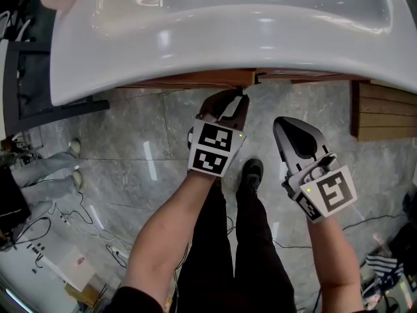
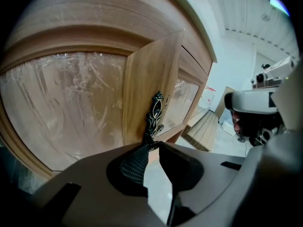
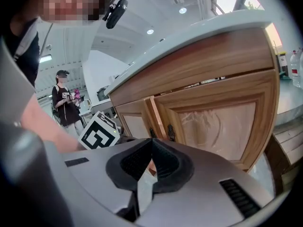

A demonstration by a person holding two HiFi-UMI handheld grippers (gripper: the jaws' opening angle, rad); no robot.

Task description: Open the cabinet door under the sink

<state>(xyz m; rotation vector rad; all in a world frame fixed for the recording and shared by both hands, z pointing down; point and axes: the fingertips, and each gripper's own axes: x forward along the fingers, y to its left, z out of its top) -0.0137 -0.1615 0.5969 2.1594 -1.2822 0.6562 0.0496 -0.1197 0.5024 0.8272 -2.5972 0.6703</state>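
Observation:
The wooden cabinet door (image 2: 150, 96) under the white sink (image 1: 215, 44) stands ajar, its edge swung out toward me. My left gripper (image 2: 152, 146) is shut on the lower end of the door's dark ornate metal handle (image 2: 155, 112). From the head view the left gripper (image 1: 242, 100) reaches up under the sink rim, where the door's top edge (image 1: 195, 79) shows. My right gripper (image 1: 285, 130) hangs to the right, apart from the cabinet, shut with nothing in it. In the right gripper view, the right gripper (image 3: 152, 142) faces the other door (image 3: 215, 122).
A slatted wooden stand (image 1: 384, 113) sits at the right by the cabinet. Cables and a power strip (image 1: 111, 253) lie on the marble floor at the left, beside a black rack (image 1: 26, 77). My legs and shoe (image 1: 251, 171) are below the grippers. A person (image 3: 66, 103) stands far off.

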